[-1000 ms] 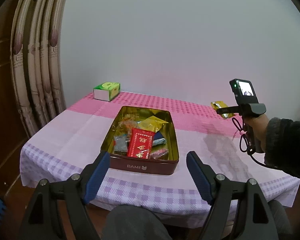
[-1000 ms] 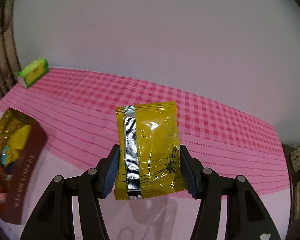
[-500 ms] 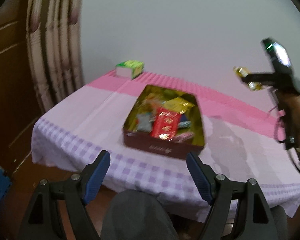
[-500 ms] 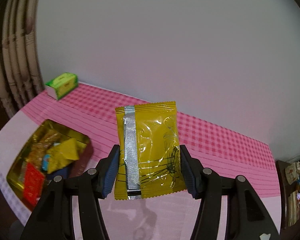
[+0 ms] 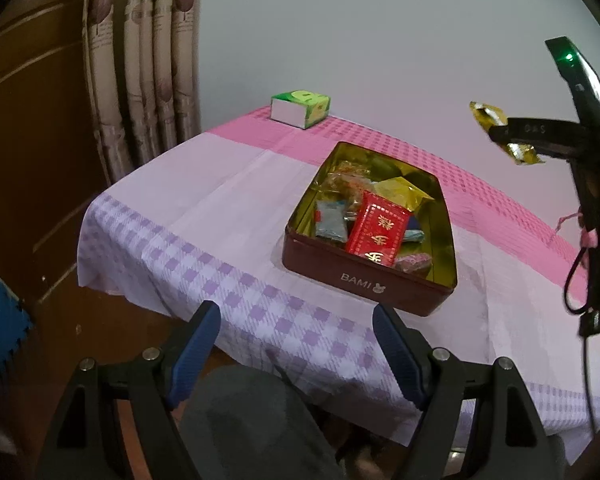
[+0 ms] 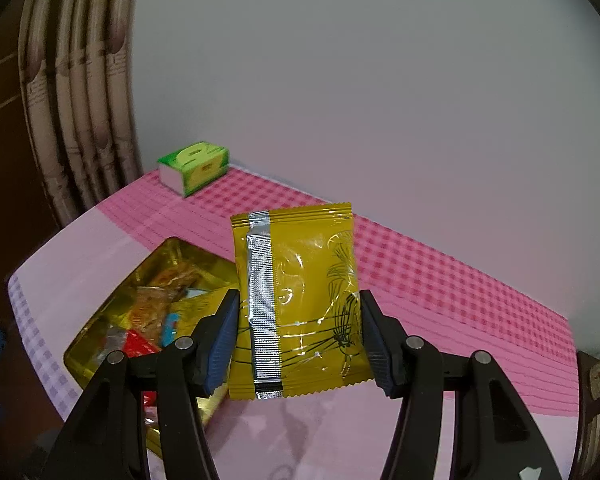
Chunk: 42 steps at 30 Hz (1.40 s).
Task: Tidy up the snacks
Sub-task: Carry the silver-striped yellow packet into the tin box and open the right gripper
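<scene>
With the dark red rectangular tin with a gold inside (image 5: 364, 280) as the landmark: far to its left hang the beige pleated curtains (image 5: 148, 80) against a brown wooden panel (image 5: 28, 140). Behind the tin's far left corner, near the wall, sits a green and white tissue box (image 5: 300, 110) on the pink checked band of the tablecloth (image 5: 188, 224), which turns pale and then purple-checked toward the near edge. In front of the tin, past the table's edge, the left gripper (image 5: 296, 356) hangs with its blue-padded jaws spread wide and nothing between them; it is well apart from the tin.

Inside the tin lie several snacks: a red packet with gold characters (image 5: 376, 232) near the middle, a grey-blue wrapped sweet (image 5: 331, 222) to its left, a gold foil packet (image 5: 400, 192) behind it, and a pink wrapped sweet (image 5: 414, 262) at the front right corner.

To the right of the tin and above the table, the right gripper (image 6: 296, 332) is clamped on a yellow glossy snack packet with a silver seam (image 6: 300, 308), held upright by its two side edges, its lower left corner overlapping the tin's far side in the right wrist view
</scene>
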Motion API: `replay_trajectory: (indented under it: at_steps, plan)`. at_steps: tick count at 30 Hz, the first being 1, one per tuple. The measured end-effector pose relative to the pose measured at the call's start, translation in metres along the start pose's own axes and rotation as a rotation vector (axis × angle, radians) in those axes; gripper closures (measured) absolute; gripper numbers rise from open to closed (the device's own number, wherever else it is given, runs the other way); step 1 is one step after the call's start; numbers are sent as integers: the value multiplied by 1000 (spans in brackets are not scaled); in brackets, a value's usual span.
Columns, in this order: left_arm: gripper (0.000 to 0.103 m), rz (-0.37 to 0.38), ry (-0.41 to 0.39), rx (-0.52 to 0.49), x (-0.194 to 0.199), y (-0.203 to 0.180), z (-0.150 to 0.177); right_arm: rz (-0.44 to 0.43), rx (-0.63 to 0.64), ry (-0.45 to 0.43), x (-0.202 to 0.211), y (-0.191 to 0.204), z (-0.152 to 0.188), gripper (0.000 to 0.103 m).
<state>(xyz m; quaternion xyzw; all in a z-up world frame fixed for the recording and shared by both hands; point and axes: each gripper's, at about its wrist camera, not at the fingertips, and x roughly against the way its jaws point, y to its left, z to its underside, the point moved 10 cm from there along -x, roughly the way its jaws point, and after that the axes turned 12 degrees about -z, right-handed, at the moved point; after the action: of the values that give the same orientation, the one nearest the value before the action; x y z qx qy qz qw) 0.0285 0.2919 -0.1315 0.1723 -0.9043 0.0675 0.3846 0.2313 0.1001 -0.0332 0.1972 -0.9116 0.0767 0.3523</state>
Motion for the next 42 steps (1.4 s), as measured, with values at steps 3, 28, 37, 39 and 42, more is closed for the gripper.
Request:
replay_trajectory:
  at_steps: [3,28,37,39,42]
  plan:
    - [23,6,-1,11,1,2,-2,-10,6,15,-11,15,0,49]
    - [23,14,12,19,-4,2,-2,-56,22,153,-100,77,39,49]
    - [23,14,24,19,-8,2,0,-48,-10,195,-117,70,59,49]
    - [23,15,26,17,-8,1,1,-38,-12,204,-119,67,63,49]
    - [23,14,29,13,-9,0,1,-19,1,212,-123,64,68,49]
